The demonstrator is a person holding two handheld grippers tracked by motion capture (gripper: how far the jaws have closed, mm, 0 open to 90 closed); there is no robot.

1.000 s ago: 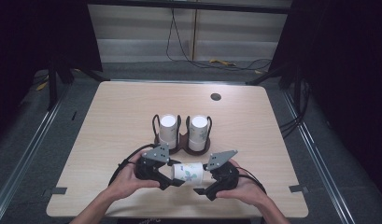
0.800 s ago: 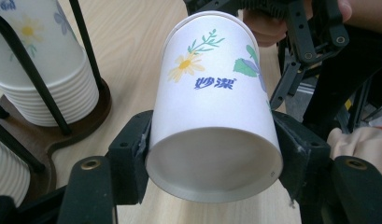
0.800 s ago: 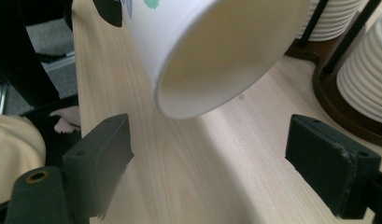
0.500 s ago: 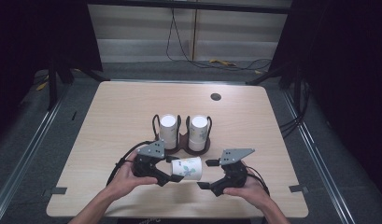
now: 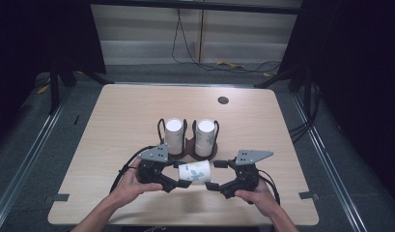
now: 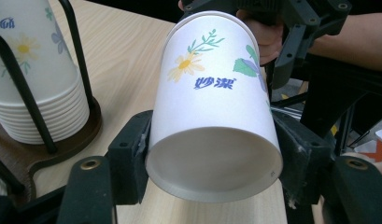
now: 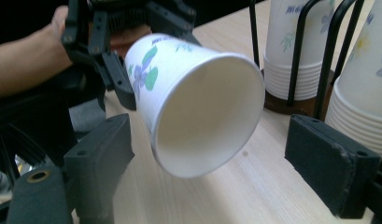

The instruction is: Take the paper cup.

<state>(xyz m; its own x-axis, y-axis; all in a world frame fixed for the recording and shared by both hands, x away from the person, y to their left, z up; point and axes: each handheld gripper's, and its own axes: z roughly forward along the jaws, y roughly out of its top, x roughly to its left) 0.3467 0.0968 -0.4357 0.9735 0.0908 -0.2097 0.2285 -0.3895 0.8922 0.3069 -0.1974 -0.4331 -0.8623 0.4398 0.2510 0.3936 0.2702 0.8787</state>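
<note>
A white paper cup [image 5: 195, 172] with flower print lies on its side just above the table, held between the two grippers. My left gripper [image 5: 178, 176] is shut on its base end; in the left gripper view both pads press the cup [image 6: 212, 93]. The cup's mouth [image 7: 198, 98] faces my right gripper [image 5: 215, 175], whose jaws have just been opening. They stand wide on either side of the rim and do not press on it.
Behind the cup, a dark wire holder [image 5: 189, 150] carries two stacks of upside-down cups [image 5: 174, 134] [image 5: 204, 135]. A small dark round cap [image 5: 223, 100] sits in the table's far right part. Cables lie on the floor beyond.
My right gripper has drawn back to the right and a little up, away from the cup's mouth end. The left gripper and the cup have stayed in place.
</note>
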